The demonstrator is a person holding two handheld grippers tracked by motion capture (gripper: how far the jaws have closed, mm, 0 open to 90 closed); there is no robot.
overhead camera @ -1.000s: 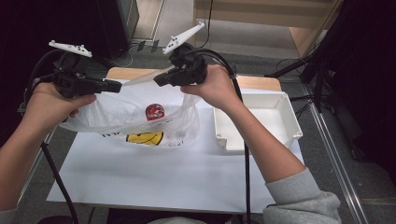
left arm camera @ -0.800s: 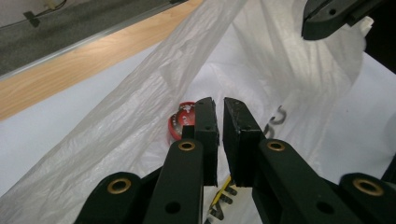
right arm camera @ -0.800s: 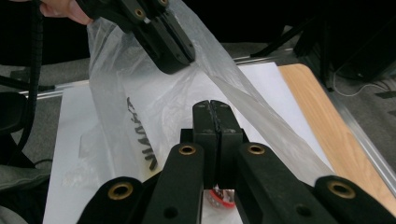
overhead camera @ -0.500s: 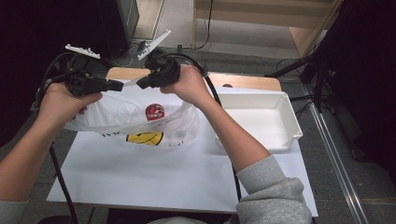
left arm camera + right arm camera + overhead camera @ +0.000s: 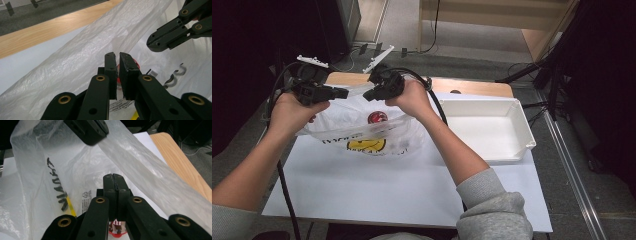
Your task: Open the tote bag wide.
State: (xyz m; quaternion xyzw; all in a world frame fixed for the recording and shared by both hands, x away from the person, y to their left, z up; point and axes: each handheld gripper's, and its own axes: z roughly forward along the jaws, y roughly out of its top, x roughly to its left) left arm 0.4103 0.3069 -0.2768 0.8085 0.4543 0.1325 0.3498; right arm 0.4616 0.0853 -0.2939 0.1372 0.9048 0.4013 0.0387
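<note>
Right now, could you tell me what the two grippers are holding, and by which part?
Both hold the plastic bag by its top edge: the left gripper at the left, the right gripper at the right.

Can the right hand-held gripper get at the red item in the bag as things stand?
Probably not: the right hand-held gripper is shut on the plastic bag edge, and the red item sits inside.

Taking the plastic bag (image 5: pixel 362 132) as landmark: its mouth is held open at the top, and a passage down to the red object (image 5: pixel 377 117) inside is left between the left tool (image 5: pixel 343 92) and the right tool (image 5: pixel 368 95). Right of the bag, the white tray (image 5: pixel 522 125) blocks low passes. In front of the bag, bare tabletop (image 5: pixel 387 185) is offered.
</note>
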